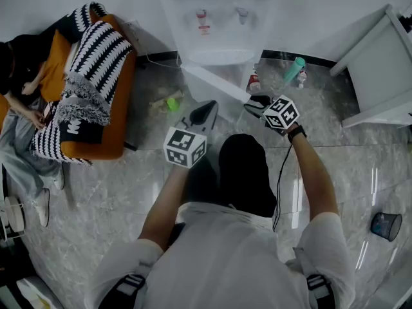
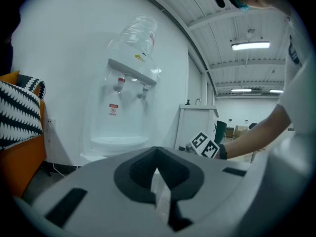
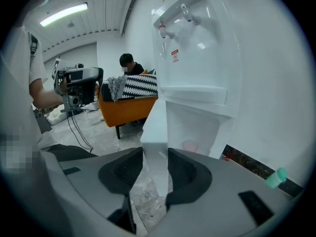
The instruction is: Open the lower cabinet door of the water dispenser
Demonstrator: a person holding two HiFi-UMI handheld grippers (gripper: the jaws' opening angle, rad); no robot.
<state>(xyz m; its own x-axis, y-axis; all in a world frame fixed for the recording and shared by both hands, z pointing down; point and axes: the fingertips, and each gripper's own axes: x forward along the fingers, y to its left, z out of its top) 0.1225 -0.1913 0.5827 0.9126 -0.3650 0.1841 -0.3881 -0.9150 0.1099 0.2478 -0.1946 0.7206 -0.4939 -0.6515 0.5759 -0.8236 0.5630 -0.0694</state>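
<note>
Already the lower cabinet door (image 1: 215,82) of the water dispenser (image 1: 222,24) is found swung well out from the body. Its free edge is pinched between the pads of the right gripper (image 1: 257,105), and the cabinet opening (image 3: 192,132) is laid bare behind it. The left gripper (image 1: 205,113) is held just on the near side of the door, its jaws closed together with nothing between them.

The main hazard is judged to be the hold itself. Only a thin strip of smooth white panel is caught, so the edge could be lost if the pull is made straight back and the door's arc is not followed. A pull taken off that arc would also be passed into the hinge, and the door could be twisted or strained there.

A second risk is posed by the empty gripper — it lies near the path the door would sweep if it were opened wider, and a knock against it could jar the panel out of the pads.

The dispenser itself should not be dragged. A large water bottle (image 2: 138,33) is carried on top, and a hard tug at a door that has reached its stop could rock the whole unit. Two small bottles (image 1: 295,69) stand on the floor (image 1: 335,166) just beside the dispenser — these could be toppled if the gripper is swung wide on release.
</note>
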